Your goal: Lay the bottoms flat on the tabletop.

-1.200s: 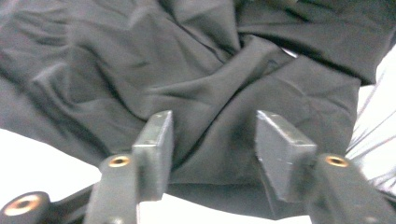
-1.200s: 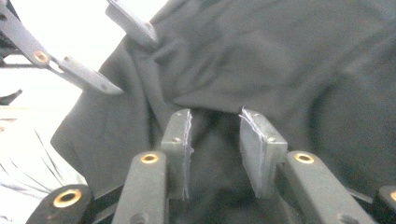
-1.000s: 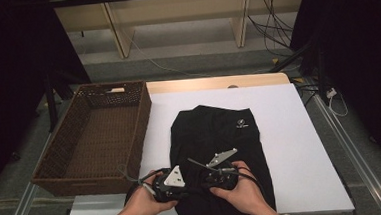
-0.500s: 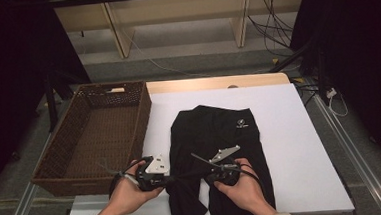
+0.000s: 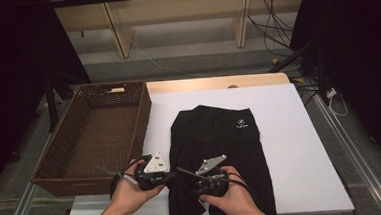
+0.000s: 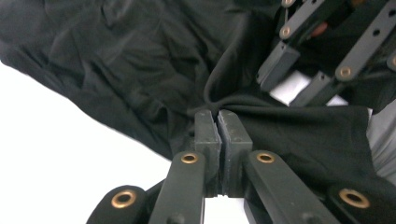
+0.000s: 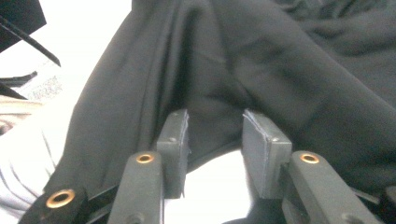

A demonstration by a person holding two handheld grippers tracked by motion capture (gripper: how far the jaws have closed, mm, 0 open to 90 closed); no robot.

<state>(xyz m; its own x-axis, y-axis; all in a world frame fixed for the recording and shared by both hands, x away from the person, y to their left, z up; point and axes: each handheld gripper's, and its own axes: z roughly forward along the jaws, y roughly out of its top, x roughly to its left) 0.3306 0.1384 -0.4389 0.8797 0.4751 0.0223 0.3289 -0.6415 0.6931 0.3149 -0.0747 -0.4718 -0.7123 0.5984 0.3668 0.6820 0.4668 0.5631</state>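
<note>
Pinching soft, creased black garment (image 6: 140,79), left tool (image 6: 218,122) clamped.

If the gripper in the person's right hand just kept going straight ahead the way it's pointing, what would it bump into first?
Probably the black garment. The right gripper has its jaws apart, just opened, with dark cloth lying right ahead and a fold edge between the pads, not pinched. Depth is hard to judge, but nothing else stands in that line.

A dark brown woven wicker basket (image 5: 87,139), rectangular and open on top, stands at the left side, just beside the white flat board (image 5: 290,131) that covers the table. A light wooden strip (image 5: 217,82) runs along the far edge of this board. Behind it, a pale wooden shelf frame (image 5: 172,13) stands on the grey floor, and black cables (image 5: 269,27) lie near its right leg.
</note>
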